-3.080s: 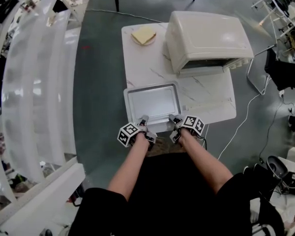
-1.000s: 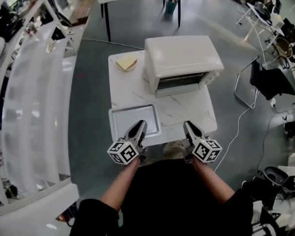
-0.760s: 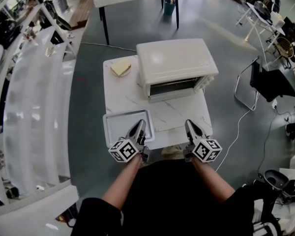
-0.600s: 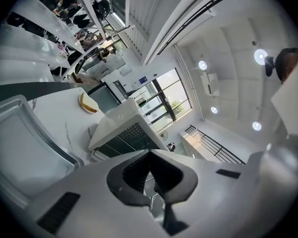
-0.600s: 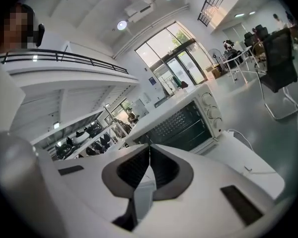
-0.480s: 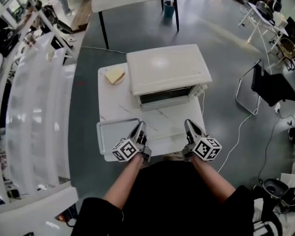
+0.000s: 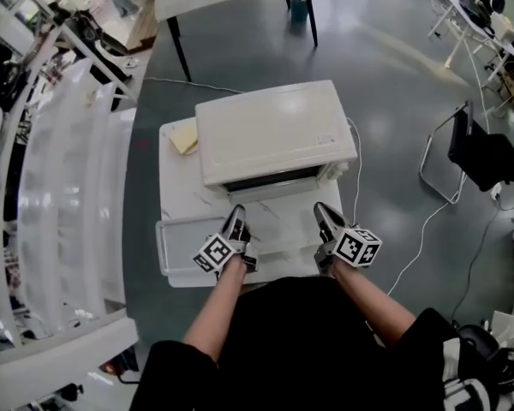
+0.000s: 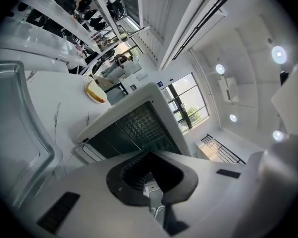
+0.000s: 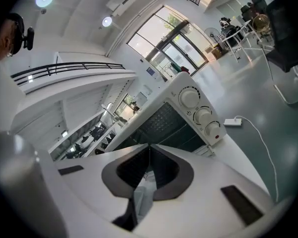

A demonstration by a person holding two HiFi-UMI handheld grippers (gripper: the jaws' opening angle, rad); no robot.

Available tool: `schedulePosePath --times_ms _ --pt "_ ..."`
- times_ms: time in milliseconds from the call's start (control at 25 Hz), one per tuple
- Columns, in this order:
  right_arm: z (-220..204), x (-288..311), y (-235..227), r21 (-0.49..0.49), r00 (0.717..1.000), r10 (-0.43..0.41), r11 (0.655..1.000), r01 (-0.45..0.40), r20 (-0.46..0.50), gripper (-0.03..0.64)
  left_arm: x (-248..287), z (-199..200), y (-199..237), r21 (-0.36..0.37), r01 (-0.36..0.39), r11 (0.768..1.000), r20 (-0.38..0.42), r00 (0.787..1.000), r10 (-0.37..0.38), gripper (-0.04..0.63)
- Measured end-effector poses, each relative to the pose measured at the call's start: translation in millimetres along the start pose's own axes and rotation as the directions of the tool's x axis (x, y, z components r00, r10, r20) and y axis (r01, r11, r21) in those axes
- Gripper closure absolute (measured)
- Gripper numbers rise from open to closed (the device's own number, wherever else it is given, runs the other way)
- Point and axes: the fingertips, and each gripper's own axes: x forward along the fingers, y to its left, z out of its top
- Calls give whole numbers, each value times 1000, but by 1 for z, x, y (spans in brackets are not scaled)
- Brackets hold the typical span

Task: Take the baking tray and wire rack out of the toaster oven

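The white toaster oven (image 7: 274, 131) stands on the white marble table (image 7: 176, 174) with its door (image 7: 278, 197) folded down. A wire grid (image 8: 139, 124) shows inside its dark opening, also seen as the grid (image 9: 165, 120) in the right gripper view. The empty baking tray (image 7: 182, 242) lies on the table's front left corner, and its rim (image 8: 25, 133) fills the left of the left gripper view. My left gripper (image 7: 236, 213) and right gripper (image 7: 319, 210) are both shut and empty. They hover side by side just in front of the oven door.
A slice of bread (image 7: 184, 135) lies on the table left of the oven. The oven's knobs (image 9: 201, 115) are on its right side, and its cable (image 7: 411, 234) runs down to the floor on the right. White shelving (image 7: 60, 187) stands at the left.
Both grippers let go of the tray on the table's front left, shut their jaws, and moved forward to the oven's open front. The tray stays where it was set.
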Motion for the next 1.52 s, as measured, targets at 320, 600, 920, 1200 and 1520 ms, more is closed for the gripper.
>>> schedulePosePath --times_ms 320,600,920,1200,1520 --pt "12 30 -35 125 999 49 991 -48 -9 581 51 -14 15 -99 8 995 11 1000 -7 574" --pt "13 93 -53 258 996 91 962 -90 7 423 90 3 54 -298 28 954 133 991 12 439" --pt "19 139 -88 396 1000 5 918 -15 25 403 126 8 61 -299 9 954 178 983 47 423" --pt "25 160 -95 555 993 18 828 -78 113 507 131 29 67 -391 101 915 365 929 53 512" --pt "24 149 -92 562 989 7 822 -91 150 578 121 21 57 -468 198 862 407 913 11 574"
